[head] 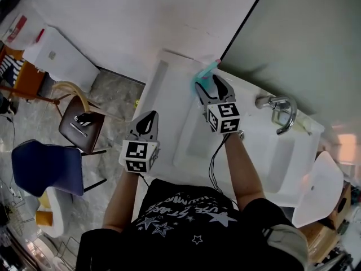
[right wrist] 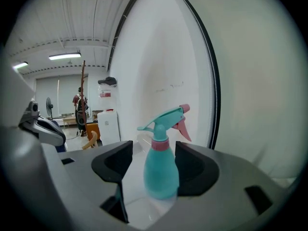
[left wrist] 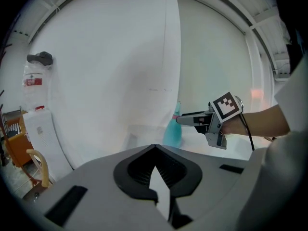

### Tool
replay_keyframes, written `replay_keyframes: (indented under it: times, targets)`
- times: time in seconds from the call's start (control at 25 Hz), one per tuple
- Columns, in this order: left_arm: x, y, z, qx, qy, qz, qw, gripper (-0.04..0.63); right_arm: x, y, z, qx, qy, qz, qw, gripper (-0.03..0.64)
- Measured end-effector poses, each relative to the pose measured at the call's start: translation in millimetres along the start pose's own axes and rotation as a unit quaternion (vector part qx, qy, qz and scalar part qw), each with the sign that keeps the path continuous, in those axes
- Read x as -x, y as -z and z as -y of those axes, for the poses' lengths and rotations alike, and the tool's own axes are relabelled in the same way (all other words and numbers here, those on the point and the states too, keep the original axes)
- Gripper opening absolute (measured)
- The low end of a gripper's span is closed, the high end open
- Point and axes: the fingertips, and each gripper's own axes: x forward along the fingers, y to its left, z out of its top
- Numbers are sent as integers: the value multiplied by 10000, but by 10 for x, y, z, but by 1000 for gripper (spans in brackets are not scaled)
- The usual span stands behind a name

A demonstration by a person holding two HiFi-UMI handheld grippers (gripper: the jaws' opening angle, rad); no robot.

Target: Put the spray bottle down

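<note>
Nearest, the left hand-held gripper (head: 148,123) is closed on nothing, at 8 o'clock of the right hand-held gripper (head: 210,85). The right one's jaws stand wide apart around the spray bottle (head: 206,71), which is upright on the white worktop (head: 169,89) at its 12 o'clock, by the wall. The put-down looks done, with only backing away left. Only the right gripper view shows the pads apparently clear of the bottle; the head view hides that.

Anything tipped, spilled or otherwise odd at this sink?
Nothing stands out. The spray bottle stands upright on the counter, between the open jaws of the right gripper. No spill or damage shows.
</note>
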Motion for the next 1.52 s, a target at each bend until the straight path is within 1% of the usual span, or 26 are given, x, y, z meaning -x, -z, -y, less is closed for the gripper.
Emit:
replay_keyframes:
  times: [0.28, 0.4, 0.52, 0.72, 0.76, 0.88, 1.08, 1.2, 1.28, 1.4, 1.52]
  targets:
    - [501, -93, 292, -14, -246, 282, 9993, 15, 591, -143, -100, -102, -89, 227, 9997, 264]
    - [687, -67, 441, -93, -396, 363, 9985, 15, 891, -177, -120, -99, -88, 269, 9996, 205]
    - [873, -48, 660, -148, -500, 435, 9977, 15, 1253, -175, -134, -144, -103, 325, 9993, 172]
    - [1200, 1, 1156, -173, -612, 575, 9963, 15, 1896, -101, -183, -111, -226, 403, 9989, 86]
    - [1256, 19, 1262, -174, -631, 596, 9961, 15, 2013, -78, -185, -75, -245, 428, 9988, 52]
    - [1437, 72, 1577, -131, -684, 664, 9954, 15, 2346, -27, -191, 25, -326, 547, 9980, 23]
    - [1805, 311, 2066, -103, -843, 700, 9939, 15, 2920, 90, -174, -36, -341, 746, 9966, 14]
    - [2008, 455, 2325, -44, -979, 682, 9928, 15, 3254, 193, -154, -10, -422, 726, 9965, 12]
    - [2163, 534, 2469, 9, -1139, 714, 9909, 15, 3493, 268, -132, 57, -520, 698, 9962, 12]
    - [2435, 606, 2638, 104, -1469, 803, 9858, 15, 3840, 358, -92, 154, -668, 702, 9952, 12]
    - [2712, 740, 2917, 137, -1661, 805, 9827, 15, 4171, 484, -118, 264, -880, 672, 9935, 12]
